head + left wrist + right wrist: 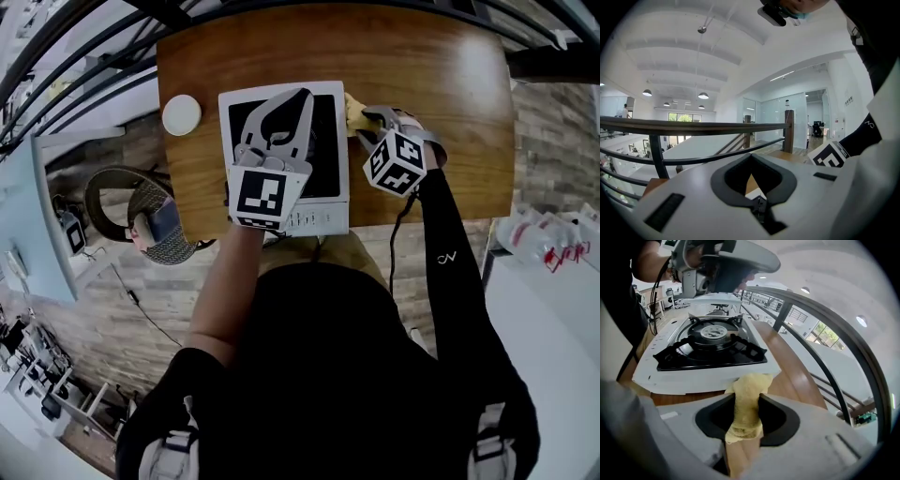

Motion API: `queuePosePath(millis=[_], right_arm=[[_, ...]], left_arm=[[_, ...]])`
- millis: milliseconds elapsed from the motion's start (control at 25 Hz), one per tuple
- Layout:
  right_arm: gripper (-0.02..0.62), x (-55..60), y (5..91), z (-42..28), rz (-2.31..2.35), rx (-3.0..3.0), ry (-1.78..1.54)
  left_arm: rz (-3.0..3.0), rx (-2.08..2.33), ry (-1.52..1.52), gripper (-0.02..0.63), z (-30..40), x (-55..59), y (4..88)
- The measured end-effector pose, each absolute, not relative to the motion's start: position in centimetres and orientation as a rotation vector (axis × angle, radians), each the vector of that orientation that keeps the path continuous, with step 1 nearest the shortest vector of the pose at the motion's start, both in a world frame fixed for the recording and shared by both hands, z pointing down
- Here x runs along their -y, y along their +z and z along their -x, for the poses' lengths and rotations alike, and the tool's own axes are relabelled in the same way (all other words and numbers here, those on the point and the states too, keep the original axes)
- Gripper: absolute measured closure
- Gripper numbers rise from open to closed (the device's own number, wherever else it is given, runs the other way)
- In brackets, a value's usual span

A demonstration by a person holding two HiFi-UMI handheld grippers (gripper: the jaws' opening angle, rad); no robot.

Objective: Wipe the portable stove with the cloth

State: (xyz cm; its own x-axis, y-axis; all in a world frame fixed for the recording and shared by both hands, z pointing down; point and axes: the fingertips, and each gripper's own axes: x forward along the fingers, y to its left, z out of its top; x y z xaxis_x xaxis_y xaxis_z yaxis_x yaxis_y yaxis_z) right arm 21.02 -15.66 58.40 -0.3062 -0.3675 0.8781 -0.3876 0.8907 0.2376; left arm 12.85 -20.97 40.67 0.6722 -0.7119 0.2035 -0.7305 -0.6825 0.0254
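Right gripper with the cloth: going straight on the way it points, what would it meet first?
Most likely the white rim of the portable stove. The right gripper, shut on the yellow cloth, points at the stove's near edge. Depth is hard to judge, so the gap left is unclear.

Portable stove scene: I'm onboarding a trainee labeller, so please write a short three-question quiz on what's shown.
1. True or false: the right gripper is shut on the yellow cloth.
2. In the head view, the left gripper is over: A) the portable stove; B) a sink; C) a frying pan.
3. Fill in: the left gripper's jaws hold ____.
Key: 1 true; 2 A; 3 nothing.
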Motion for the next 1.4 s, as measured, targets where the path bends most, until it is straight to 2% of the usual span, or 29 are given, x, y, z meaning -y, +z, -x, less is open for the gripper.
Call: queuePosePath(millis=[760,920,1120,1400], right_arm=[[0.462,-7.0,59.8,-17.8,-0.385,2.001,0.0],[0.462,-6.1,59.1,-18.7,-0.448,1.997,0.005],[0.462,-0.7,53.3,-19.9,-0.727,2.051,0.002],[0.46,8.1,46.3,-12.1,-0.78,2.15,-0.167]], left_arm=[[-2.682,1.433,0.345,0.599,-8.4,4.5,41.0],[-2.672,1.471,0.338,0.599,-7.4,3.8,40.0],[-2.664,1.521,0.329,0.6,-4.8,3.6,38.5],[-2.653,1.586,0.305,0.598,1.1,6.7,37.1]])
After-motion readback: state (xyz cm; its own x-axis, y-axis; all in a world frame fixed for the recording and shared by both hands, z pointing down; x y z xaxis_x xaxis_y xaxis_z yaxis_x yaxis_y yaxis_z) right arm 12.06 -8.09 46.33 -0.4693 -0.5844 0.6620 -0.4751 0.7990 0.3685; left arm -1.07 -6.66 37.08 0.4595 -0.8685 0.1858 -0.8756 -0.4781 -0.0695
